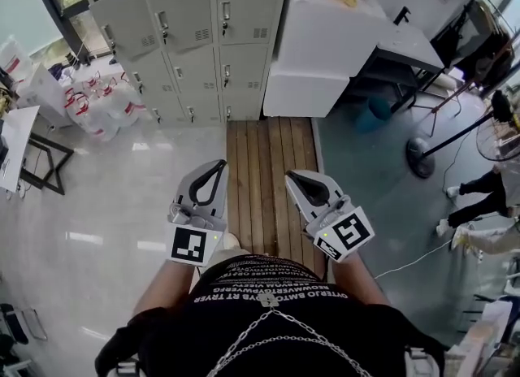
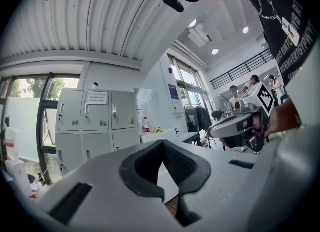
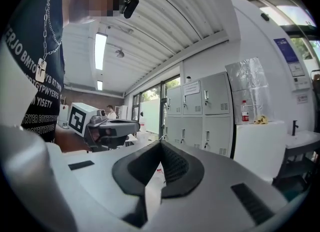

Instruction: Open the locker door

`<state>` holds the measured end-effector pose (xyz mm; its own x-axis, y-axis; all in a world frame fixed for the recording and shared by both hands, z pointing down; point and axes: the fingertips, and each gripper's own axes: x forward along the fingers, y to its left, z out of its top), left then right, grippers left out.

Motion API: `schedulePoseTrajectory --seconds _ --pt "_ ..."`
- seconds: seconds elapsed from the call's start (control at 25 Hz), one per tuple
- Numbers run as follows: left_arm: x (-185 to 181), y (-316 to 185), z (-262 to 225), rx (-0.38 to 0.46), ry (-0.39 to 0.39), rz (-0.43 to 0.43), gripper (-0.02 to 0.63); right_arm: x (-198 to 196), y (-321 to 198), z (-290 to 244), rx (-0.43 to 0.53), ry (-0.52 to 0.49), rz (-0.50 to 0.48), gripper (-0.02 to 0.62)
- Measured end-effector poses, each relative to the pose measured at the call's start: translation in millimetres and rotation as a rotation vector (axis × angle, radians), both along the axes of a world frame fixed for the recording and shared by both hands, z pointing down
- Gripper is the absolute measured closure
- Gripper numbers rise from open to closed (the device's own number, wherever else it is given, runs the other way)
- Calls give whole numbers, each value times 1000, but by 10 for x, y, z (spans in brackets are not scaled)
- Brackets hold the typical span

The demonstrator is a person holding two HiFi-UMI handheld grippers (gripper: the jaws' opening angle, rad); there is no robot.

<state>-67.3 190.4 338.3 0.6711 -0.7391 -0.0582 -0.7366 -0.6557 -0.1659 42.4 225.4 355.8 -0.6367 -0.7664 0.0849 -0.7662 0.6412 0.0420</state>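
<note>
A: What's around?
B: Lockers [image 1: 187, 34] at twelve, well apart from the left gripper [image 1: 216, 166] and right gripper [image 1: 295, 177]. Wooden boards [image 1: 264, 152] lead there. White counter [image 1: 325, 38] at one, bags [image 1: 101, 109] at ten.
A: The locker doors [image 1: 248, 6]?
B: Closed, upright, facing us. Both grippers' jaws are together, empty.

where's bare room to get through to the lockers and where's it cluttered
The wooden strip runs bare up to the lockers; the pale floor left of it is bare too. Crowded: bags at the lockers' left, fan stand and desk to the right.

Lockers [image 1: 191, 34] ahead, counter [image 1: 325, 50] to their right
</note>
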Motion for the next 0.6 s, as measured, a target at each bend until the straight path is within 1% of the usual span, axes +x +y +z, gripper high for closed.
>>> schedulePoseTrajectory --seconds 0.2,0.44,0.6 --pt "-235 -291 81 -16 -7 -8 603 -201 -339 45 -17 -18 -6 598" --pt "-664 -614 89 -18 -1 -44 603 -610 -673 19 -3 -11 -43 598" --pt "-875 -816 144 -37 -8 -54 603 -774 -872 52 -16 -14 -42 598"
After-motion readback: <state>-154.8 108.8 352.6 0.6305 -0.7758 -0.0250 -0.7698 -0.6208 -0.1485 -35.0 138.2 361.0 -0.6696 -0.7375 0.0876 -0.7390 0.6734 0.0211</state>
